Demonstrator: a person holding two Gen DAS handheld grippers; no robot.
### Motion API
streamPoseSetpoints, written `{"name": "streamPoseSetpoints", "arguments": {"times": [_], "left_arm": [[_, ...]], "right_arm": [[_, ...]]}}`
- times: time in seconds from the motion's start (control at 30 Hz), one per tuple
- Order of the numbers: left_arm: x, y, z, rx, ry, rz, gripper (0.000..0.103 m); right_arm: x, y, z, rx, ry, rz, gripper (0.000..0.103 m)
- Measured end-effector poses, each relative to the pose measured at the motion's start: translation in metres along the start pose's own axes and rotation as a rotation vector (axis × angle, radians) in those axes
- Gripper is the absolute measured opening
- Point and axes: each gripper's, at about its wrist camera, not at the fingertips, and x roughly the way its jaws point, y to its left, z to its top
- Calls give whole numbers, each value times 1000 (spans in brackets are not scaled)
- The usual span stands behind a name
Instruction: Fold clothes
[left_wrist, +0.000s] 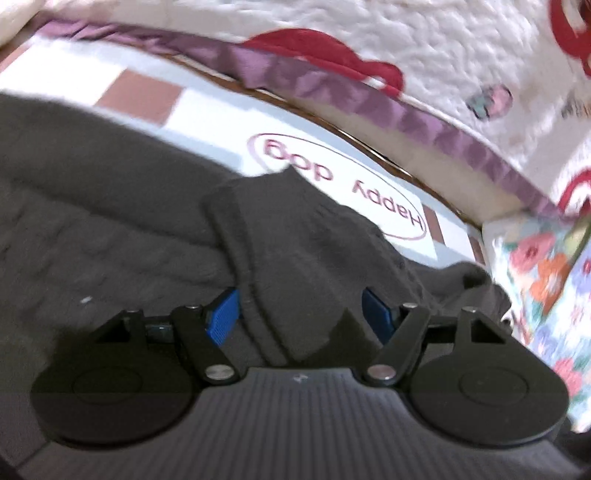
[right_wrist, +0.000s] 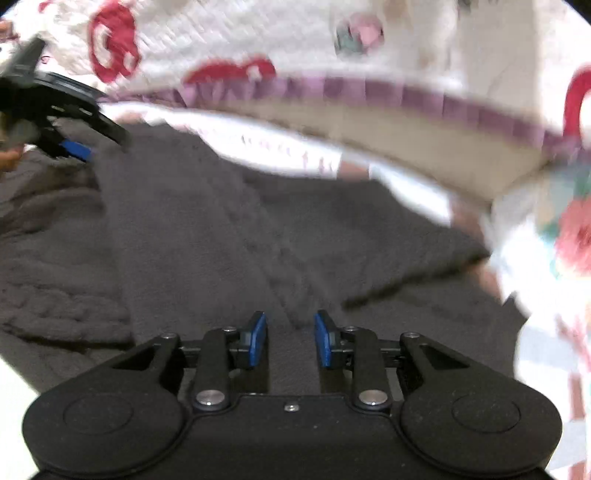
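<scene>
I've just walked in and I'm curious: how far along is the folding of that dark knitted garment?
Early on, it seems. The dark knitted garment lies on the bed sheet, partly doubled over but uneven and bunched. In hand: the left gripper has a raised fold between its open fingers; the right gripper hovers open over the cloth, gripping nothing. Left: smoothing and the remaining folds.

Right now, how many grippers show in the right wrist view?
2. The right gripper sits at bottom centre, jaws apart over the dark knitted sweater. The left gripper is at the upper left edge, over the same sweater.
</scene>
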Motion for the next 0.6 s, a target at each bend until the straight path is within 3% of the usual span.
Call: {"name": "streamPoseSetpoints", "arguments": {"times": [0.03,0.1,0.23,0.33,0.37,0.4,0.5,0.6], "left_arm": [[3,-5,0,26,5,5,64],[6,-17,-1,79,2,10,26],[-10,-29,2,69,-44,-65,23],[-30,-37,8,60,-73,-76,21],[-37,-39,9,57,-83,-79,21],[-44,-42,11,54,-92,-83,21],[-59,-47,14,54,-114,-72,21],[-41,-32,2,95,-54,17,22]], "right_arm": [[-9,8,0,-34,-18,38,31],[-14,26,-1,-121,10,72,31],[1,51,-16,-256,111,108,31],[4,53,-23,-262,104,95,32],[2,48,-22,-226,102,107,25],[-3,39,-18,-158,105,123,12],[-30,8,-5,43,65,191,12],[-27,2,-5,40,124,240,12]]}}
